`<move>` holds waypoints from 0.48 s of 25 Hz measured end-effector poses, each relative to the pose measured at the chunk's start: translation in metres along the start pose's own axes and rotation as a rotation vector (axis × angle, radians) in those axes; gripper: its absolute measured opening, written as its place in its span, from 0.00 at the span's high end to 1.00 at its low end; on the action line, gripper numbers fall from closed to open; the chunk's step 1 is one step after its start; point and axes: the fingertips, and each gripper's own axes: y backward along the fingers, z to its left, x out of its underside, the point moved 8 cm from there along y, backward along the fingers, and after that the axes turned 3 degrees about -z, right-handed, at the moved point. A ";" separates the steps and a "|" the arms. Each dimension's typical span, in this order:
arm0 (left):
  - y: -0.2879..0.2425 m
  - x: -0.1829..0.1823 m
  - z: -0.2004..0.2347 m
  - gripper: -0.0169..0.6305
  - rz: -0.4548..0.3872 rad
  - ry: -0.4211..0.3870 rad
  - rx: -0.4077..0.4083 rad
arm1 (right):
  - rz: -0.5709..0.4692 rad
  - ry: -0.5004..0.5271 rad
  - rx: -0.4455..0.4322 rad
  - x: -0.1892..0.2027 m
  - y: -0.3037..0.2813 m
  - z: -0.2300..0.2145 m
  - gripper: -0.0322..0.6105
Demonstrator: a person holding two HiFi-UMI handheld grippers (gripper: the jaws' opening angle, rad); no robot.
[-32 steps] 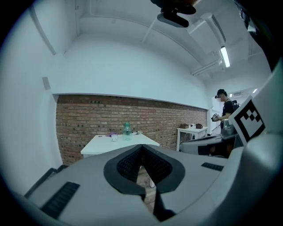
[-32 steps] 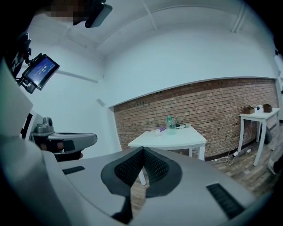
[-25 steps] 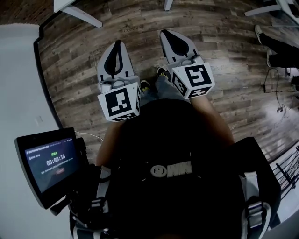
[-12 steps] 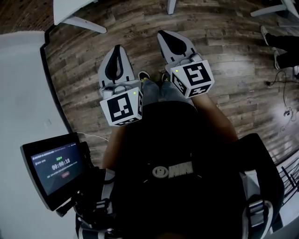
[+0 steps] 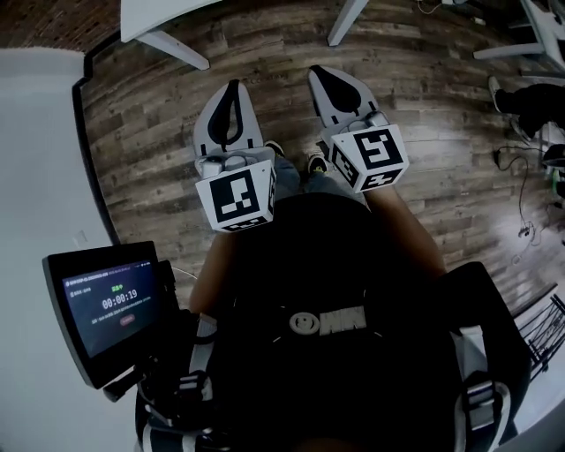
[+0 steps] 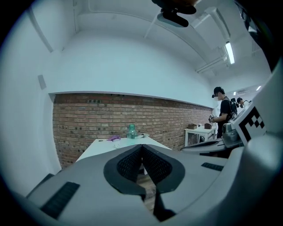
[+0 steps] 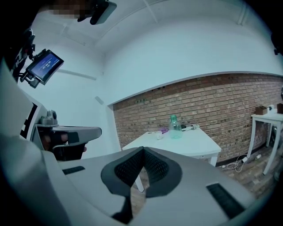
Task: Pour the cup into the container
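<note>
Both grippers are held out over the wooden floor, jaws shut and empty. In the head view my left gripper (image 5: 231,86) and right gripper (image 5: 320,72) point toward a white table (image 5: 150,13) at the top edge. The left gripper view has its gripper (image 6: 142,145) in front of that table (image 6: 101,148), which carries a pale green clear container (image 6: 131,131) and a purple item (image 6: 114,138). In the right gripper view, past that gripper (image 7: 143,148), the same container (image 7: 175,126) stands beside a small pale item (image 7: 159,136), too small to tell. No cup is clearly visible.
A screen on a chest rig (image 5: 106,305) sits at lower left. A white wall (image 5: 35,177) runs along the left and a brick wall (image 7: 212,106) stands behind the table. Another person (image 6: 223,110), cables (image 5: 521,159) and a second small table (image 7: 267,118) are to the right.
Floor and wall have shifted in the head view and the white table at the top edge now shows more. Both grippers stay shut, side by side.
</note>
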 end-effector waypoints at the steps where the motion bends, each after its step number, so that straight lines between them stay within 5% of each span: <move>1: -0.004 -0.002 0.009 0.97 -0.010 -0.002 0.000 | 0.001 0.007 0.002 -0.003 -0.010 0.003 0.96; 12: -0.043 -0.008 0.044 0.97 -0.029 -0.013 -0.002 | 0.005 0.025 0.025 -0.016 -0.060 -0.001 0.96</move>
